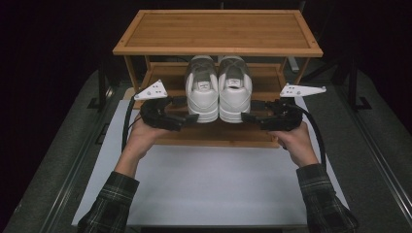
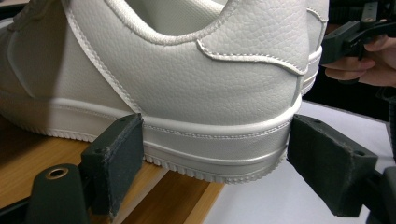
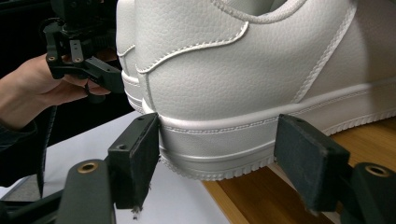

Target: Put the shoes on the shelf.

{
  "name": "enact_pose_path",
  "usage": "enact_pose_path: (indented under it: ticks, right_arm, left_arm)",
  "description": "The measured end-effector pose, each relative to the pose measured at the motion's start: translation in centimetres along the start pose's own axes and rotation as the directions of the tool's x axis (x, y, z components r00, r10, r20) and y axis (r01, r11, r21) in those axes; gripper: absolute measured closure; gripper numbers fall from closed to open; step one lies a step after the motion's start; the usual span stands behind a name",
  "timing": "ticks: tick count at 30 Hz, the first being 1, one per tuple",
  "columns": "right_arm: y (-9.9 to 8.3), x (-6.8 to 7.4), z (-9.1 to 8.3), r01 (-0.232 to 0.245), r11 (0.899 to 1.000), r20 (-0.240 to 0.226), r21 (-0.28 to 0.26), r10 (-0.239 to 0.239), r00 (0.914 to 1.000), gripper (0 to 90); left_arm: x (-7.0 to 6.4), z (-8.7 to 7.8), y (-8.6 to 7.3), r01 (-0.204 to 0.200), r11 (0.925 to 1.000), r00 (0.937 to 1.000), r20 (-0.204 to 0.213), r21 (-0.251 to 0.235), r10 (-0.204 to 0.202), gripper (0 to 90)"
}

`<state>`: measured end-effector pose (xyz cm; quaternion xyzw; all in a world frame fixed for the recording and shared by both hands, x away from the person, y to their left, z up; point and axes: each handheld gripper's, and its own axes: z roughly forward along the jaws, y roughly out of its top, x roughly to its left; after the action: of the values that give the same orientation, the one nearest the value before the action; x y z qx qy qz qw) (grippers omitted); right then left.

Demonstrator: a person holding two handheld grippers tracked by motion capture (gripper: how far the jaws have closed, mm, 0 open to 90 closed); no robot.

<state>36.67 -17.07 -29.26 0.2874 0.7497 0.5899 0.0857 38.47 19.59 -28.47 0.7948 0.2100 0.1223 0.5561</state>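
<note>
On the lower shelf (image 1: 214,137) of the bamboo rack (image 1: 217,48), your pair of white sneakers sits side by side with the heels toward you and overhanging the front edge. Your left gripper (image 1: 190,118) has its fingers (image 2: 114,161) spread around the heel of the left sneaker (image 1: 202,92), one pad at the outer sole wall and the other at the back of the heel, close but not squeezing as far as you can see. Your right gripper (image 1: 248,117) mirrors it on the right sneaker (image 1: 235,92), fingers (image 3: 135,158) wide and bracketing the sole. By the look of it, the shoes are nearly seated; what's left is nudging the heels fully in over the shelf, clear of the white desk (image 1: 214,184).
</note>
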Motion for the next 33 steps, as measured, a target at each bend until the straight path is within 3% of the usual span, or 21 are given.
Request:
enact_pose_path:
  ticks: [5,9,17,27,33]
  right_arm:
    - [0.0,0.1,0.1,-0.002,1.0,0.002,0.002,0.002,1.0,30.7]
    - [-0.2,0.2,-0.1,0.0,1.0,0.003,0.01,0.0,1.0,31.1]
    - [-0.8,0.0,-2.5,-0.01,1.0,0.025,0.01,0.01,0.9996,27.9]
    - [-2.9,0.1,-5.8,-0.002,0.999,0.106,0.037,-0.002,0.9944,25.1]
    - [-4.8,0.2,-7.4,0.003,0.996,0.177,0.092,-0.019,0.9839,23.2]
  left_arm:
    - [0.1,0.0,-0.2,0.013,0.9999,0.9999,0.008,0.0,-0.013,18.7]
    - [-0.2,-0.4,-0.3,0.011,0.9999,0.9999,-0.013,0.009,-0.011,18.8]
    - [0.0,-3.4,-1.6,0.019,0.9991,0.9992,-0.037,0.037,-0.018,18.5]
    - [-0.2,-7.4,-3.8,0.017,0.9963,0.9944,-0.106,0.084,-0.008,17.2]
    - [-0.7,-8.9,-5.8,0.019,0.9921,0.9898,-0.142,0.124,-0.001,17.2]
